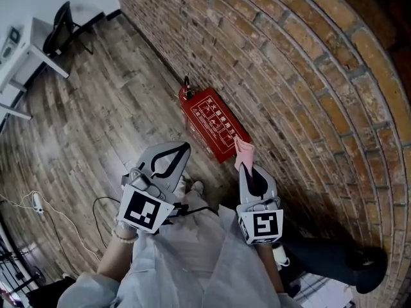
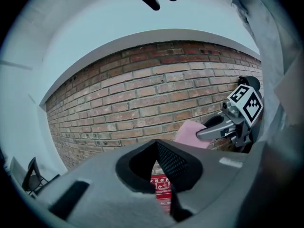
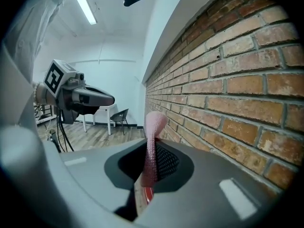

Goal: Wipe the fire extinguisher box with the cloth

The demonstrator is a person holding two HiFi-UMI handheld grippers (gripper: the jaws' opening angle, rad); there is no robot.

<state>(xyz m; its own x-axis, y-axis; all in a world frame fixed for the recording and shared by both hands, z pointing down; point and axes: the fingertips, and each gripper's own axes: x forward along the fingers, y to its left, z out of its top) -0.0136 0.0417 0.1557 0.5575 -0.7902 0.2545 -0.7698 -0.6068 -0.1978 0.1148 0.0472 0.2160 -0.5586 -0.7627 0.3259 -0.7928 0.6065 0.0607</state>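
Note:
The red fire extinguisher box (image 1: pixel 210 124) lies on the wooden floor against the brick wall; a strip of it shows between the left jaws (image 2: pixel 161 188). A pink cloth (image 1: pixel 244 151) hangs pinched in my right gripper (image 1: pixel 246 165), just above the box's near right corner. In the right gripper view the cloth (image 3: pixel 153 141) stands up between the shut jaws of the right gripper (image 3: pixel 151 175). My left gripper (image 1: pixel 184 147) is shut on nothing and hovers over the floor left of the box's near end. From the left gripper view (image 2: pixel 159 145) the cloth (image 2: pixel 190 133) shows to the right.
The brick wall (image 1: pixel 308 76) runs along the right. A white table (image 1: pixel 26 56) and a black chair (image 1: pixel 61 21) stand at the far left. A cable (image 1: pixel 45 207) lies on the floor at the left. A dark shoe (image 1: pixel 359 262) is at the lower right.

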